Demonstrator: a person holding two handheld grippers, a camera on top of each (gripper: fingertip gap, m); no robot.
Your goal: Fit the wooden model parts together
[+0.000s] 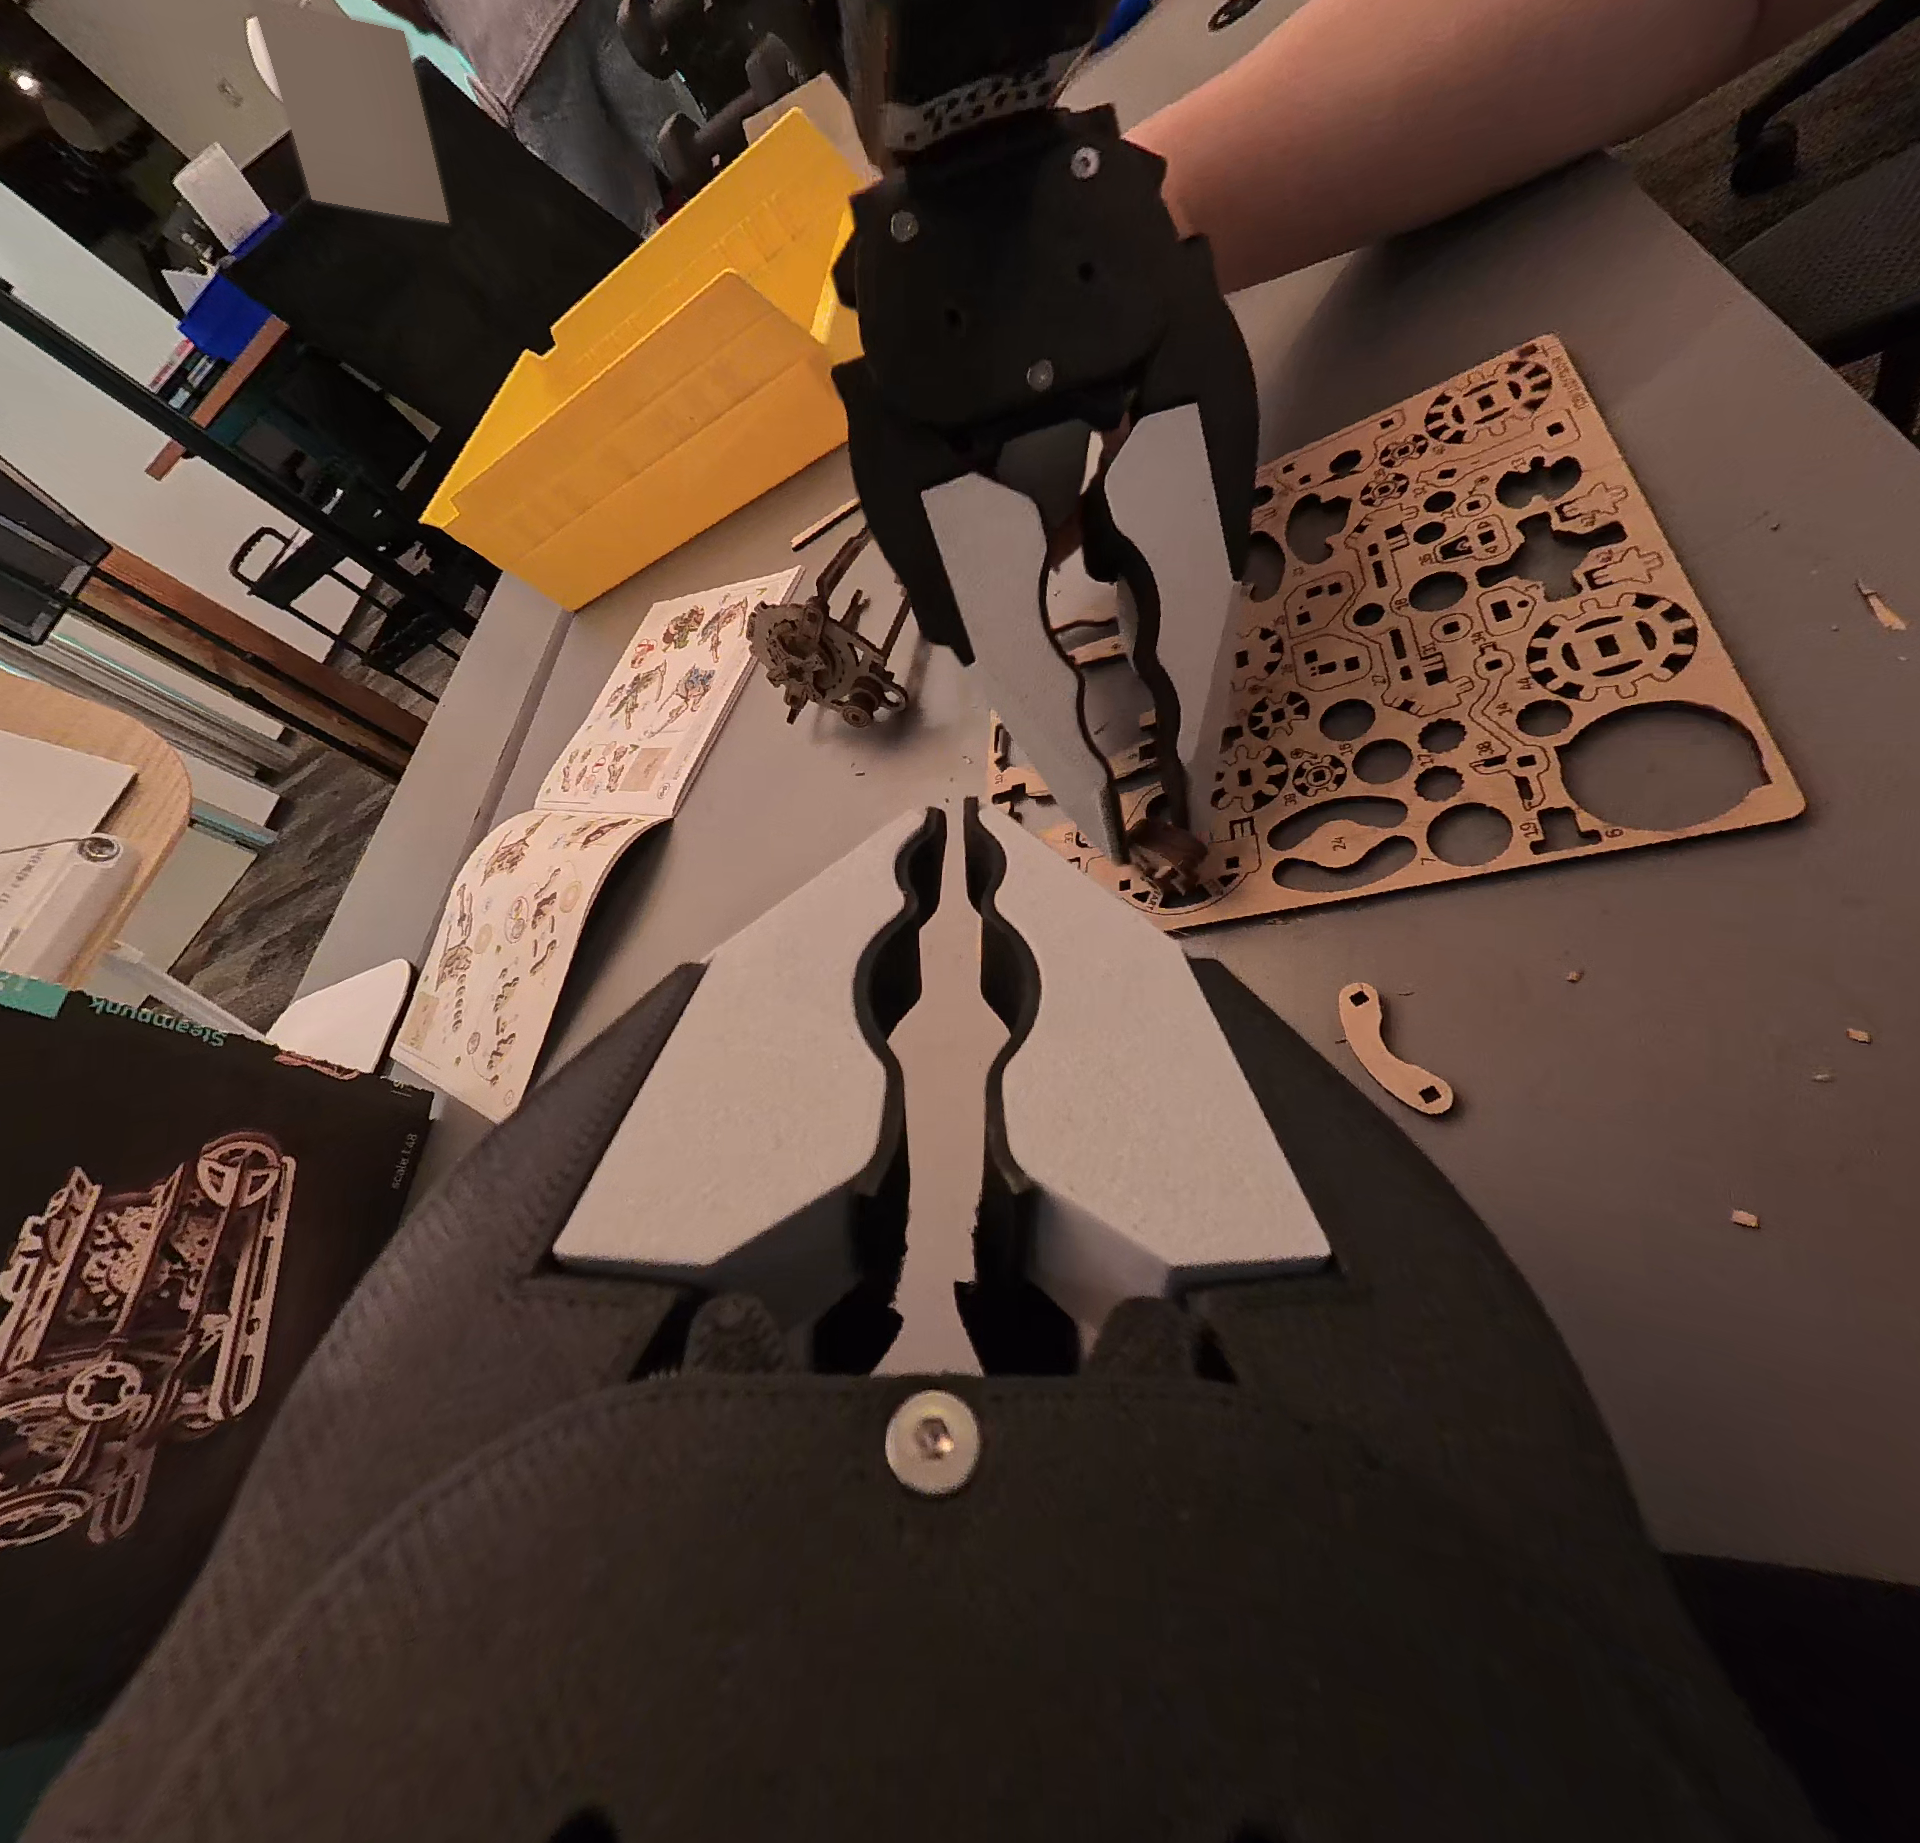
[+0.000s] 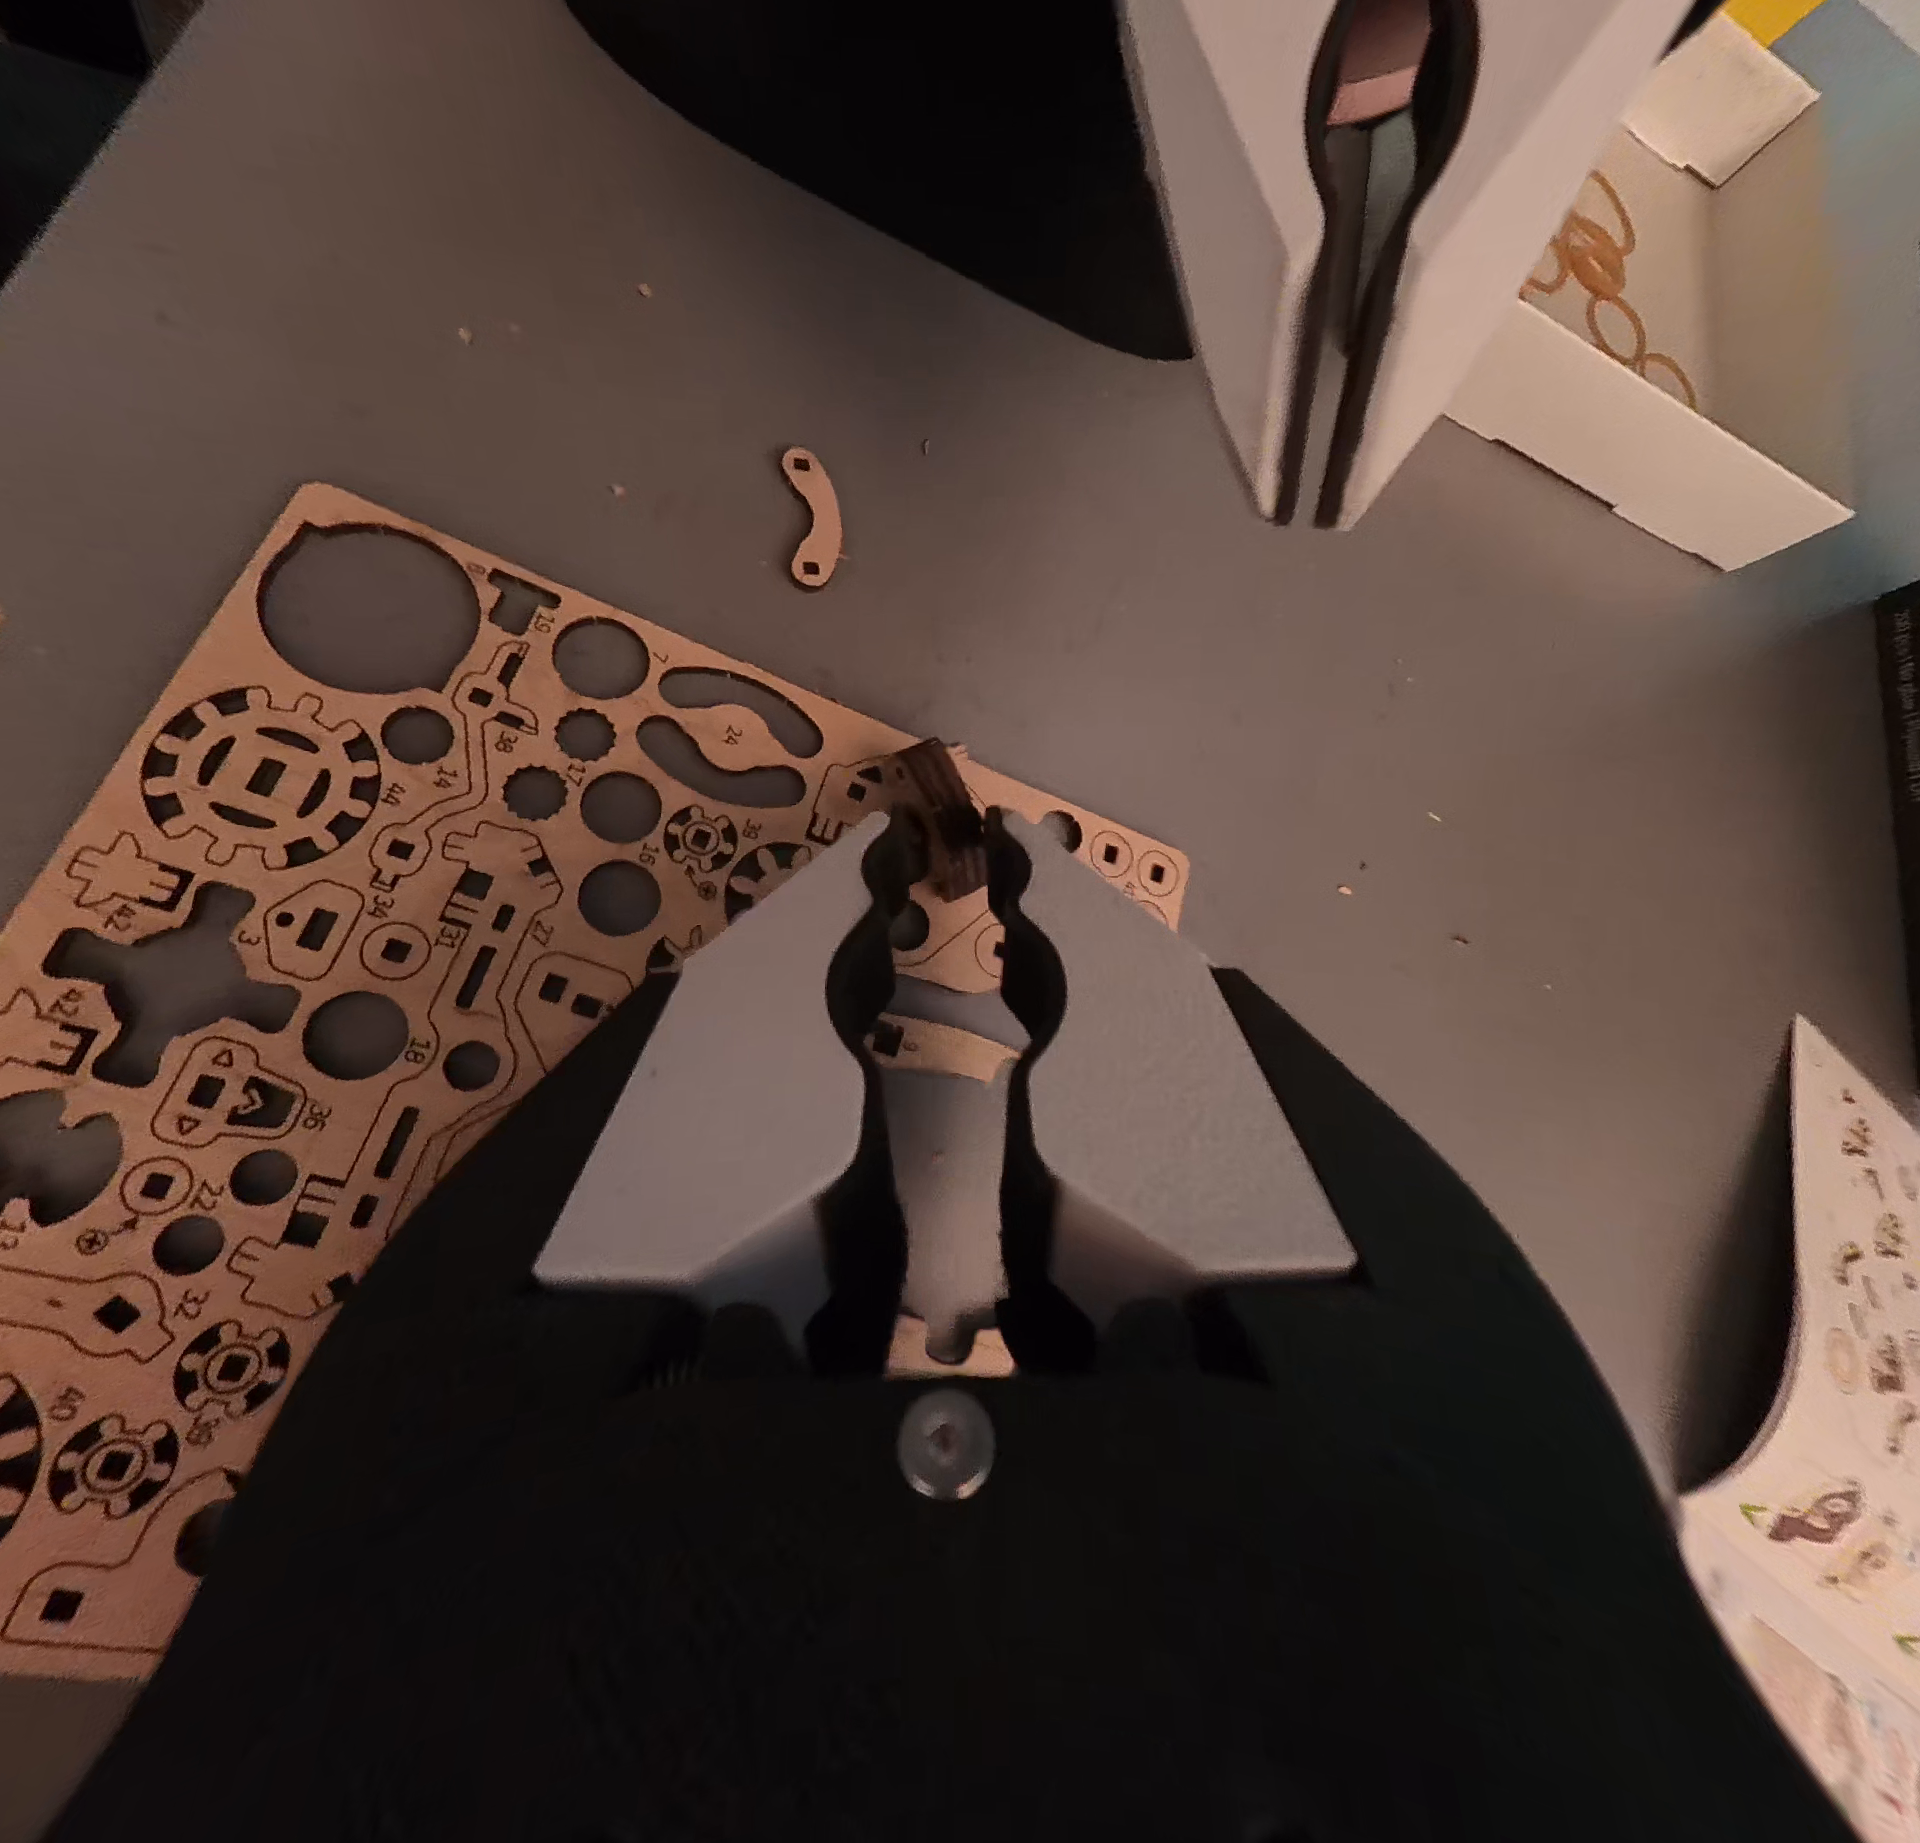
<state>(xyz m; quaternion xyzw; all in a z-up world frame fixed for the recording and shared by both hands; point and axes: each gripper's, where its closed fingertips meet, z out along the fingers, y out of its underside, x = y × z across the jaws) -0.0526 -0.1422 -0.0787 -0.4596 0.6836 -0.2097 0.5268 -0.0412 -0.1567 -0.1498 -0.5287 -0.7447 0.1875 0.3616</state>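
Lying flat under the right gripper's (image 2: 940, 837) fingers, the pale wooden parts sheet (image 2: 343, 920) is riddled with punched-out gear and slot holes. Those fingers pinch a small dark wooden part (image 2: 940, 806) at their tips, just over the sheet's edge. Beyond, a curved loose link (image 2: 812, 517) lies lengthwise toward the left gripper (image 1: 956, 817), nearly closed, holding nothing

Ahead of my left hand-held gripper (image 1: 956, 819) I see a bare strip of grey table (image 1: 1558, 1222), free to pass. On its right the plywood parts sheet (image 1: 1507, 650) covers the surface, and my right hand-held gripper (image 1: 1148, 843) stands on its corner. One small curved wooden piece (image 1: 1392, 1050) lies loose. On the left, the open instruction booklet (image 1: 582, 837) and the yellow bin (image 1: 644, 453) block the way.
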